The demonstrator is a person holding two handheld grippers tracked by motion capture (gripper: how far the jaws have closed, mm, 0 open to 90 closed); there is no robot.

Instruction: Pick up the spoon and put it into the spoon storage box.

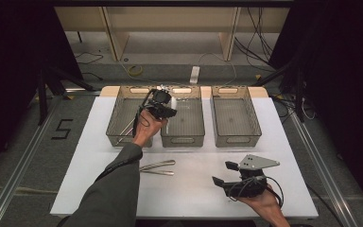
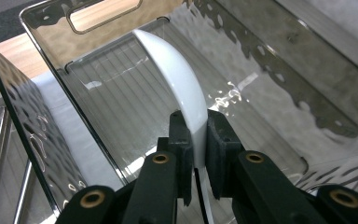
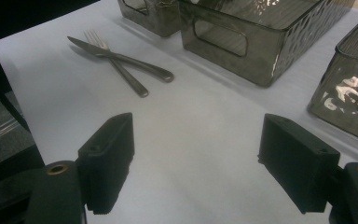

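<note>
My left gripper [image 2: 196,135] is shut on the handle of a white spoon [image 2: 177,79]. The spoon's bowl points up and away over the floor of the middle clear bin [image 2: 261,60]. From above, that gripper [image 1: 163,106] hangs over the left edge of the middle bin [image 1: 182,137]. A steel knife [image 3: 121,56] and fork [image 3: 126,77] lie crossed on the white table, ahead of my right gripper [image 3: 196,163]. That gripper stands open with nothing between its jaws, low over the table's front right [image 1: 222,172].
Three clear bins stand in a row at the back: left bin [image 1: 118,127] with metal utensils inside, the middle one, right bin [image 1: 234,137]. The knife and fork [image 1: 158,167] lie at the table's front centre. The white table [image 1: 194,194] ends near the person's arms.
</note>
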